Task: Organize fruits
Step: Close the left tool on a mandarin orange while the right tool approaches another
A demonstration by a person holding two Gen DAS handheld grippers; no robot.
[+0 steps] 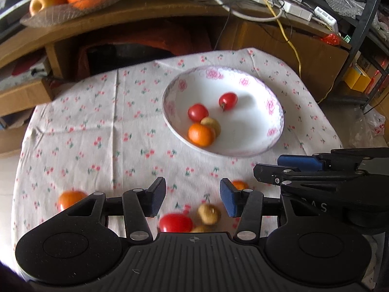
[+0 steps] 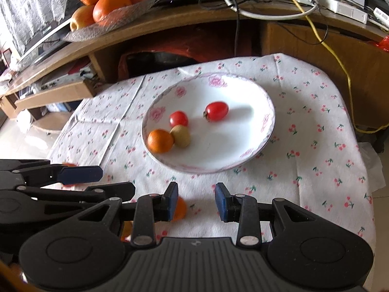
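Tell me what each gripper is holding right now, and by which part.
Nothing is held. The left gripper and right gripper are both open with empty gaps above the tablecloth.

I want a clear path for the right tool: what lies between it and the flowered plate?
Nothing: in the right wrist view only bare cherry-print cloth lies between the open right tool and the plate.

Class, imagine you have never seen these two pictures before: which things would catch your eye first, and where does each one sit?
The white flowered bowl stands mid-table on the cherry-print cloth, holding two red tomatoes, a small orange and a brownish fruit. Nearer the cameras, loose fruit lies on the cloth, including a red tomato between the open left hand-held gripper fingers.
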